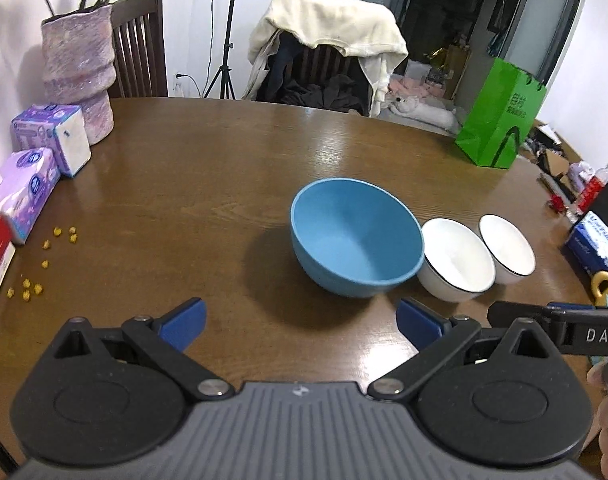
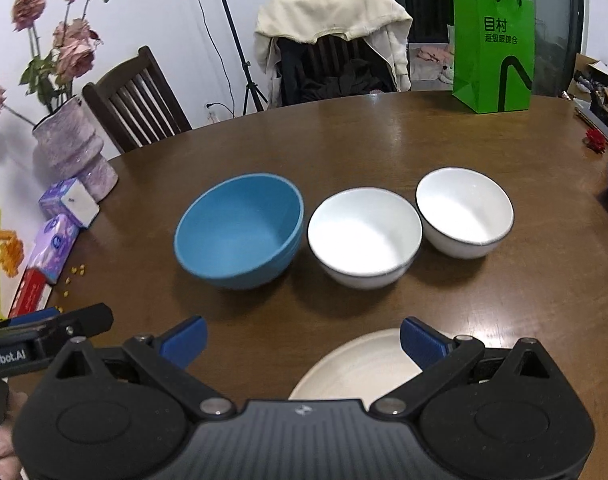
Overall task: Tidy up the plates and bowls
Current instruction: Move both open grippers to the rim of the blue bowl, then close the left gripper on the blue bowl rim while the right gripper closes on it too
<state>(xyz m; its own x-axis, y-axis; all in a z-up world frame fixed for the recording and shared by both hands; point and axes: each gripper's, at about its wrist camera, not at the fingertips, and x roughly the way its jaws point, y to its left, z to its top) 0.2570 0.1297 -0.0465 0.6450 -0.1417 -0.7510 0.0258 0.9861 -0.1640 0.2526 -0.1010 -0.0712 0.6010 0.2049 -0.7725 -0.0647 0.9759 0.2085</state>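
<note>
On the brown wooden counter (image 2: pixel 384 140) a blue bowl (image 2: pixel 239 232) stands in a row with two white bowls (image 2: pixel 364 236) to its right, and a plate (image 2: pixel 360 368) lies nearer, apart. Nothing is stacked yet. The left hand-held gripper (image 1: pixel 299 324) and right hand-held gripper (image 2: pixel 304 340) both stand apart, holding nothing.

You read "DAS" in white on right gripper (image 1: pixel 560 320) body, at left wrist view's right edge. You read "nRobot.AI" on left gripper (image 2: pixel 51 320) body, cut off by right wrist view's left edge. Green paper bag (image 2: pixel 492 46): black Chinese characters "目村", smaller line beneath too blurred to read surely. Tissue packs' print illegible.
</note>
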